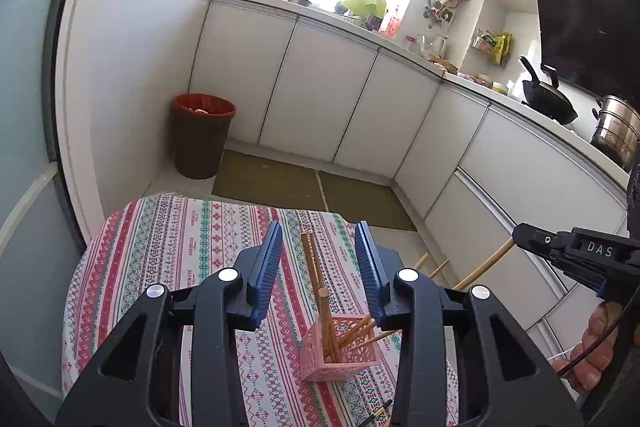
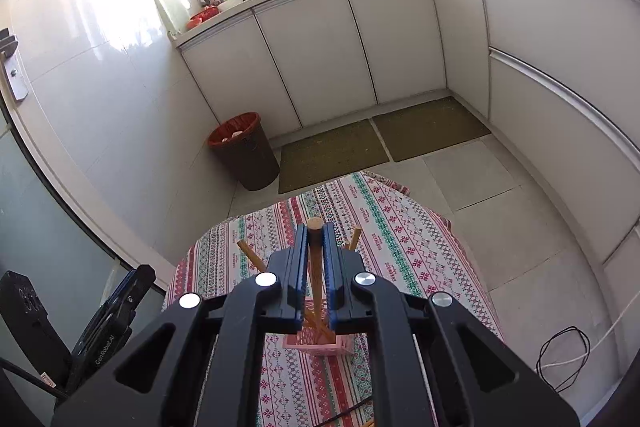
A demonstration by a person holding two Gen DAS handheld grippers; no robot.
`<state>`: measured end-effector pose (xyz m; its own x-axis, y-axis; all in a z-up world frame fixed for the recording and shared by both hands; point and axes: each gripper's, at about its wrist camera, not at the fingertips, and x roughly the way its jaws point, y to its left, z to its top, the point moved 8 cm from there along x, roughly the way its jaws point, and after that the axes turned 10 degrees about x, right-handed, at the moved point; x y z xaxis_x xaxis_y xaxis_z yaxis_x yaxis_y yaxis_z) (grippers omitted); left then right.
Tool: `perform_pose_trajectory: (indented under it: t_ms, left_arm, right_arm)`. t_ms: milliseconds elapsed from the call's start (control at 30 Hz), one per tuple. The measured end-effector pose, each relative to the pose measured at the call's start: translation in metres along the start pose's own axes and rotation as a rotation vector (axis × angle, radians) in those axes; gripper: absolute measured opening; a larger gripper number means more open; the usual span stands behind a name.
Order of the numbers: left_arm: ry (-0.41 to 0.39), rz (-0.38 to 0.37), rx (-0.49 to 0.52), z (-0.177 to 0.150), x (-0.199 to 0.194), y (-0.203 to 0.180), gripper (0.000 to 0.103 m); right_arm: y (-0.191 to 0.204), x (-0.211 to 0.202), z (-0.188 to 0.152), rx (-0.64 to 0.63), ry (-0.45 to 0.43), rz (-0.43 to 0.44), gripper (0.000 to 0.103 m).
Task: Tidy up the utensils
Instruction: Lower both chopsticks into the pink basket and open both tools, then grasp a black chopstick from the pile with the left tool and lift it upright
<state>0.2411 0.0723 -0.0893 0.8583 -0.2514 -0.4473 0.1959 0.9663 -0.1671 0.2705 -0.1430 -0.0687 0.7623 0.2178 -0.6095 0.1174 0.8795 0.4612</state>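
A pink lattice basket (image 1: pixel 338 351) stands on the bench (image 1: pixel 200 247) under a striped cloth, with several wooden chopsticks (image 1: pixel 362 333) leaning inside it. Above the basket, the left hand-held gripper (image 1: pixel 319 267) is parted around nothing. The right hand-held gripper (image 2: pixel 315 247) clamps a round-ended wooden stick (image 2: pixel 315 227) whose lower end reaches into the basket.

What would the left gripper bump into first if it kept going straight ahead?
Probably the wooden chopsticks standing in the pink basket. They rise between the left gripper's open blue fingers; depth is hard to judge, beyond lies the striped tablecloth.
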Motion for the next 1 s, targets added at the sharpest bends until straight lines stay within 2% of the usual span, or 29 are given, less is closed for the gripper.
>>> perform_pose_trajectory:
  t_ms: [133,200,400,467,500,533,633,733,867,933,1000]
  left_arm:
    - [0.031,0.007,-0.008,-0.015,0.007,0.004,0.037]
    - [0.04,-0.005,-0.001,-0.016,0.007,0.002,0.037]
    - [0.02,-0.014,0.046,-0.011,-0.005,-0.013,0.037]
    - [0.031,-0.023,0.057,-0.014,-0.008,-0.019,0.037]
    - [0.042,-0.025,0.066,-0.016,-0.01,-0.022,0.039]
    - [0.052,-0.025,0.076,-0.018,-0.011,-0.026,0.041]
    - [0.072,-0.024,0.096,-0.028,-0.017,-0.037,0.051]
    - [0.082,-0.02,0.121,-0.038,-0.024,-0.047,0.055]
    - [0.082,0.0,0.134,-0.047,-0.034,-0.054,0.065]
    - [0.089,0.001,0.135,-0.051,-0.036,-0.056,0.068]
    - [0.096,0.004,0.139,-0.054,-0.038,-0.059,0.073]
  right_arm:
    - [0.006,0.028,-0.012,-0.024,0.051,0.009,0.011]
    - [0.005,0.035,-0.015,-0.034,0.048,-0.008,0.012]
    - [0.004,0.02,-0.02,-0.073,0.017,-0.041,0.013]
    - [0.002,0.012,-0.023,-0.081,0.014,-0.043,0.019]
    - [-0.001,0.007,-0.025,-0.087,0.012,-0.049,0.029]
    - [-0.004,0.002,-0.028,-0.092,0.002,-0.057,0.035]
    - [-0.013,-0.011,-0.037,-0.118,-0.02,-0.085,0.042]
    - [-0.024,-0.022,-0.048,-0.124,-0.028,-0.101,0.051]
    - [-0.04,-0.036,-0.062,-0.133,-0.042,-0.122,0.054]
    - [-0.048,-0.042,-0.069,-0.136,-0.047,-0.131,0.064]
    - [-0.054,-0.048,-0.076,-0.142,-0.055,-0.138,0.068]
